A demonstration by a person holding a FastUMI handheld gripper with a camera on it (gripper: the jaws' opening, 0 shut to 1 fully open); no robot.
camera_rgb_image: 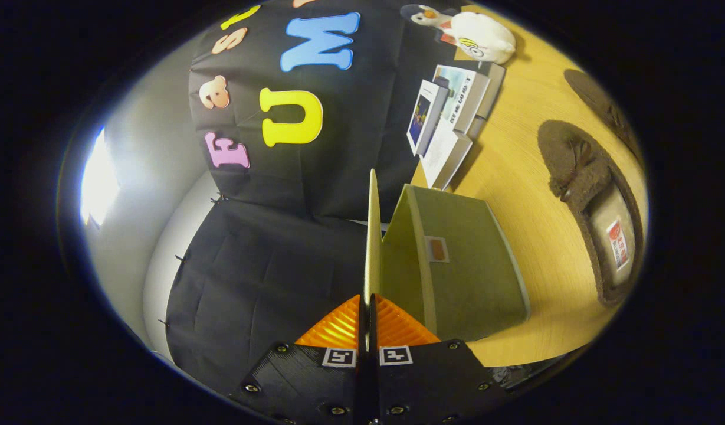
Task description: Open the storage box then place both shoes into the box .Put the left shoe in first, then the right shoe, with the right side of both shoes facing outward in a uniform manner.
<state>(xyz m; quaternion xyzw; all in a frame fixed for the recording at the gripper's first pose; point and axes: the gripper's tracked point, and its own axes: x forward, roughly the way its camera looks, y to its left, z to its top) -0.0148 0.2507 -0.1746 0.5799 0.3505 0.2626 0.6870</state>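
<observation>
My gripper [368, 307] is shut on the thin edge of the box lid [372, 236], with both orange fingers [397, 327] pressed against it. The lid stands lifted away from the olive-green storage box [468, 265], which rests on the wooden table [515, 171]; the view is rolled sideways. A brown slipper [598, 206] lies on the table beyond the box, its opening and inner label showing. A second brown slipper [604, 106] lies farther off, partly cut by the view's rim.
A stack of books and booklets [450, 118] stands against the booth wall past the box. A white plush toy [480, 35] sits beyond the books. Bare table wood lies between the box and the slippers.
</observation>
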